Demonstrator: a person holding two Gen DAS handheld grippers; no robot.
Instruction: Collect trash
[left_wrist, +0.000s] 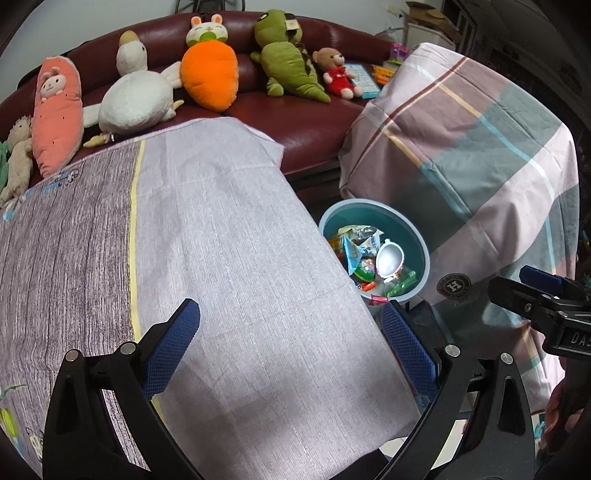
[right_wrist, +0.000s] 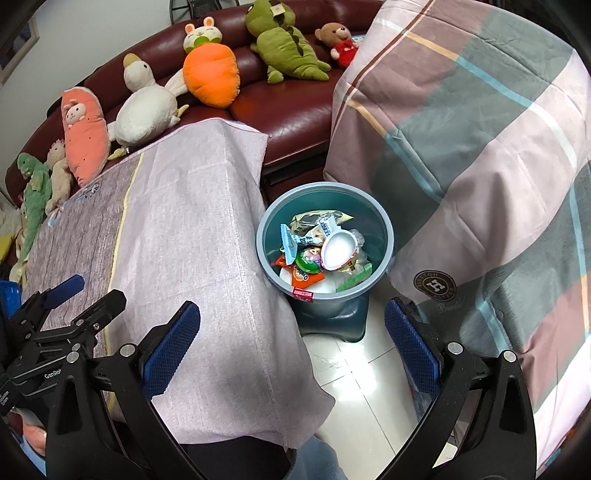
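A blue-grey trash bin (right_wrist: 266, 236) (left_wrist: 423, 258) stands on the floor between the cloth-covered table and a plaid-draped object. It holds several wrappers (right_wrist: 314, 258) (left_wrist: 356, 243) and a white egg-shaped plastic shell (right_wrist: 338, 249) (left_wrist: 389, 258). My left gripper (left_wrist: 291, 328) hovers open over the table's lilac cloth, with nothing between its blue pads. My right gripper (right_wrist: 291, 328) is open too, above the table's right edge and the floor, short of the bin. The right gripper's tips (left_wrist: 532, 291) show at the right of the left wrist view, and the left gripper (right_wrist: 70, 299) at the left of the right wrist view.
The table (left_wrist: 240, 258) (right_wrist: 192, 221) carries a lilac and grey cloth. A plaid blanket (left_wrist: 472, 155) (right_wrist: 480, 147) covers something bulky to the right. A dark red sofa (left_wrist: 306, 122) behind holds several plush toys. White floor tiles (right_wrist: 351, 373) lie before the bin.
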